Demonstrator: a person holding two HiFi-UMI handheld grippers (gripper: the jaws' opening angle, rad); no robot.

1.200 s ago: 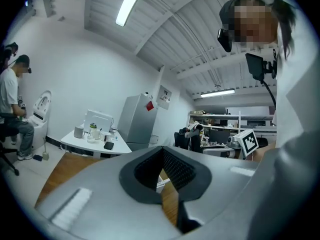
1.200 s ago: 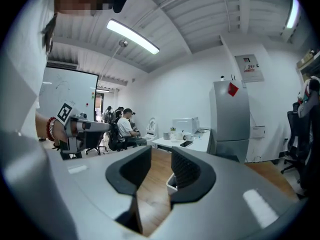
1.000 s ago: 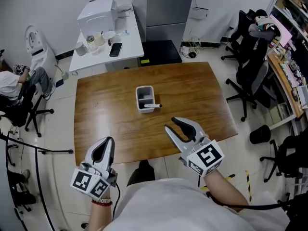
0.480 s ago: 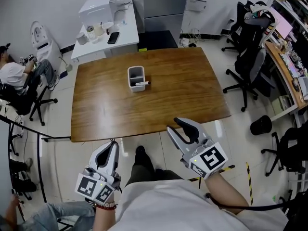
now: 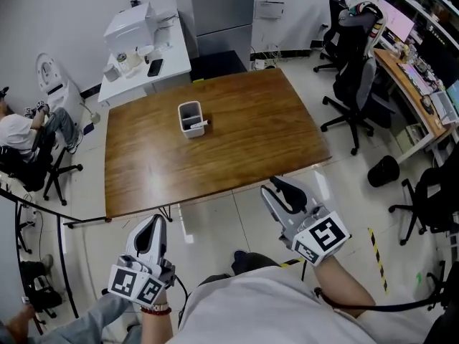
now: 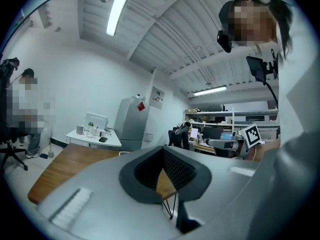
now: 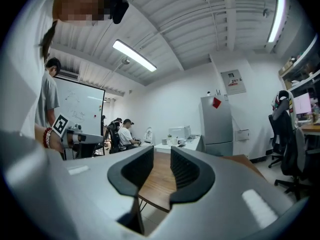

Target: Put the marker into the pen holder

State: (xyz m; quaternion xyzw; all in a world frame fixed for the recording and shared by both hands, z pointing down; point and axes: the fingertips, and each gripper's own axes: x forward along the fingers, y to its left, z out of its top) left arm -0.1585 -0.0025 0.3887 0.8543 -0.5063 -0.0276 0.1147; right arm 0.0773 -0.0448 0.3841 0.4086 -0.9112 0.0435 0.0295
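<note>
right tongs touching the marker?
Apart. Head view: right tongs, just closing with nothing between them, hang off the table edge; marker lies far off at the pen holder.

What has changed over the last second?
The left gripper and right gripper drew back from the table and now hang over the floor. The right gripper's jaws have been closing, with nothing between them. The marker and pen holder stayed put; the left jaws stayed shut.

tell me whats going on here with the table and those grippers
A person stands back from the wooden table with a gripper in each hand, both empty. The left gripper is shut; the right gripper has its jaws apart, having just been closing on nothing. The marker lies at the white pen holder, untouched.
</note>
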